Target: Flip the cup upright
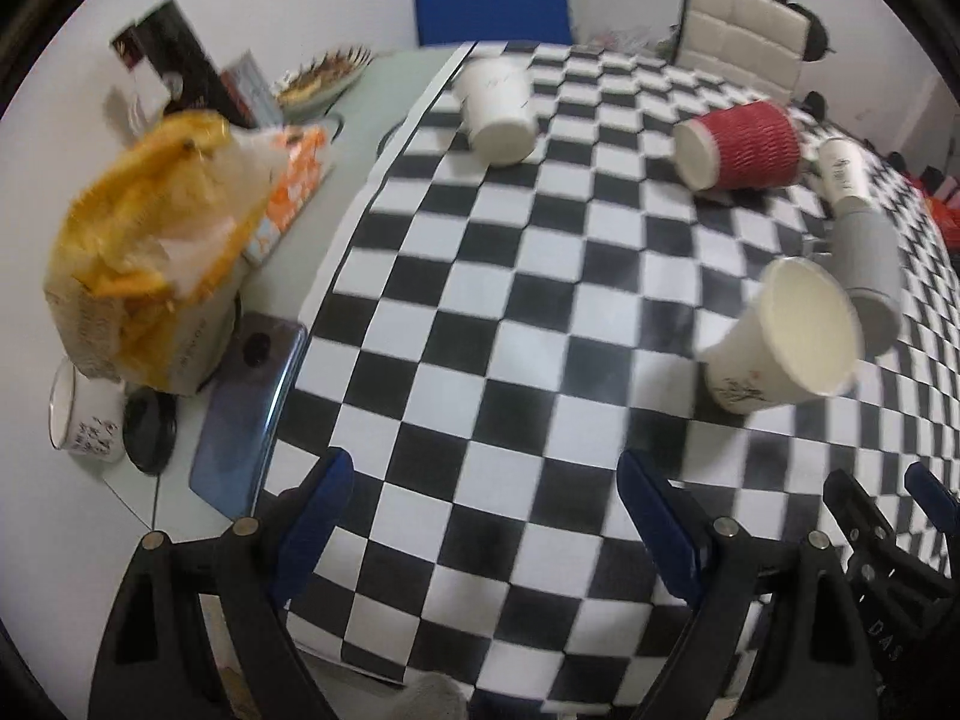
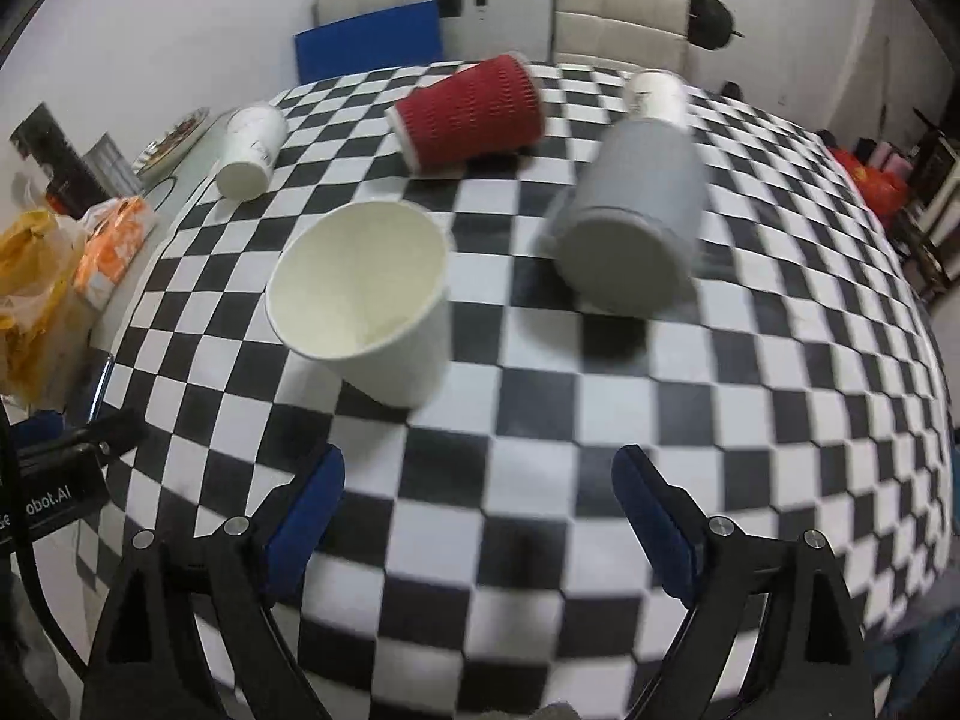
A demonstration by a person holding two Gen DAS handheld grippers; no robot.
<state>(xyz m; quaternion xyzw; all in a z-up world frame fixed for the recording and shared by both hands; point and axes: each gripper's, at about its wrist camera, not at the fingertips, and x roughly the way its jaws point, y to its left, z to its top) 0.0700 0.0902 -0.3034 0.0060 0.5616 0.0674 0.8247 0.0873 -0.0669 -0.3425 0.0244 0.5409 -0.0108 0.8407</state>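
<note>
Several paper cups are on a black-and-white checkered table (image 1: 480,312) (image 2: 780,360). A white cup (image 2: 366,300) (image 1: 786,336) stands upright, mouth up, nearest me. A grey cup (image 2: 636,222) (image 1: 870,258) lies on its side, base toward the right wrist camera. A red ribbed cup (image 2: 474,114) (image 1: 744,144) lies on its side behind. Two more white cups (image 2: 249,150) (image 2: 657,96) lie on their sides farther back. My left gripper (image 1: 486,498) and right gripper (image 2: 477,492) are both open, empty, and short of the cups.
Left of the checkered cloth stand a yellow snack bag (image 1: 144,252), an orange packet (image 1: 297,180), a phone (image 1: 246,414), a mug (image 1: 84,414) and a plate (image 1: 324,78). Chairs (image 2: 618,18) stand behind the table. The right gripper's body (image 1: 882,540) shows at the left wrist view's lower right.
</note>
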